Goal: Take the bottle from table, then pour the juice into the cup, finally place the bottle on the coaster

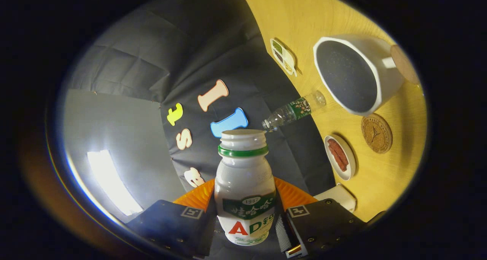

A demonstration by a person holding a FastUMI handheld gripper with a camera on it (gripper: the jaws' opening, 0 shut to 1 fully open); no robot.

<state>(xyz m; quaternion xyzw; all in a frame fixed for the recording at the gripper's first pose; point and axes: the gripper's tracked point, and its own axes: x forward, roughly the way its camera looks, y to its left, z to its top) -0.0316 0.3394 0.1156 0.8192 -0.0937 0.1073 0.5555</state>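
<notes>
- The tool (245, 224) has its two fingers closed in on the white bottle (244, 184) — one pressing each side of the body, cap off, open mouth pointing ahead.
- The whole view is rolled over; the counter (384, 184) runs up the tool's right side.
- Ahead and to the right, the white cup (355, 75) shows its dark inside — whether it holds any juice is hard to tell.
- Nearer than the cup, the round coaster (376, 133) lies bare.

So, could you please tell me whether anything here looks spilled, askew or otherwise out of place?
No spill visible. The gripper is shut on the white capless juice bottle with a green neck ring, and the view is rolled, so the yellow wooden table stands sideways. The white cup with a dark inside looks empty.
</notes>
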